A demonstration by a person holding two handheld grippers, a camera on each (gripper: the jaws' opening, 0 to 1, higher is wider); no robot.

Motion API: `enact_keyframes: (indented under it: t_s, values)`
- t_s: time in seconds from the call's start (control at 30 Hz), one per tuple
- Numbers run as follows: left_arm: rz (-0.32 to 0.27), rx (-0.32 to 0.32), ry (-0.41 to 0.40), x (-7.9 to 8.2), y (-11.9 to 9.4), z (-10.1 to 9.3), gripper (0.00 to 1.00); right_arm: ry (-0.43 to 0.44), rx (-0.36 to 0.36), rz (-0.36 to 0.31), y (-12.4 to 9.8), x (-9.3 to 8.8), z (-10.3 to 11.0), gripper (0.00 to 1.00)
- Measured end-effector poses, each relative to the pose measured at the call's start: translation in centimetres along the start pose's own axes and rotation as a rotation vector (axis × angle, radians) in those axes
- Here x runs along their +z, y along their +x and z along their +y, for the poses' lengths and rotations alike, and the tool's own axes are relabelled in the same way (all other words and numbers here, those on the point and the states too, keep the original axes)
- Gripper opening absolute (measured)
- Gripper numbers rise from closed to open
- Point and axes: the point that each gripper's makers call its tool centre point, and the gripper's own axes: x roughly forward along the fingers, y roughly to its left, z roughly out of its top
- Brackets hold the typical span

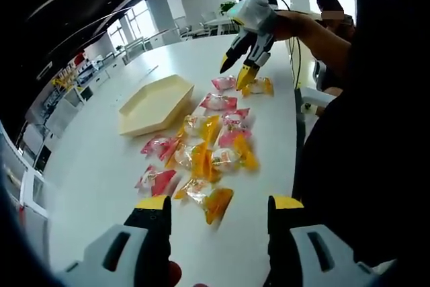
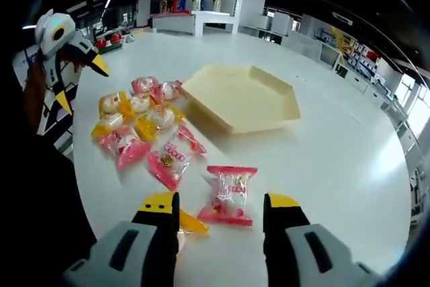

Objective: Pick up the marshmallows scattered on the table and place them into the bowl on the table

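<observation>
Both views look down from opposite sides, near the table (image 1: 101, 166), sharing the sweets (image 2: 144, 122) and bowl (image 2: 242, 99).

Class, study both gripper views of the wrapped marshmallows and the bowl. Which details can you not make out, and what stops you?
- Print on the pink marshmallow wrapper, right gripper view: too small, blurred.
- Exact marshmallow count in the pile, left gripper view: wrappers overlap.
- Orange wrapper, right gripper view: partly hidden behind the right tongs.
- Bowl floor, left gripper view: the low angle lets its near wall hide part.
- Shelf items, right gripper view: too far.
</observation>
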Motion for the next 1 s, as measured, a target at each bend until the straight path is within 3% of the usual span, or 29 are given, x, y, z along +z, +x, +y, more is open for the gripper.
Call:
enact_keyframes:
  t_s: [0.83, 1.0]
  values:
    - [0.001, -0.012, 0.0, 0.07, 0.37, -0.13, 0.58, 0.023, 0.009, -0.005, -0.19, -0.2, 0.21, 0.5]
    - [-0.009, -0.017, 0.0, 0.2, 0.25, -0.26, 0.58, 0.06, 0.021, -0.063, -0.12, 0.6, 0.22, 0.48]
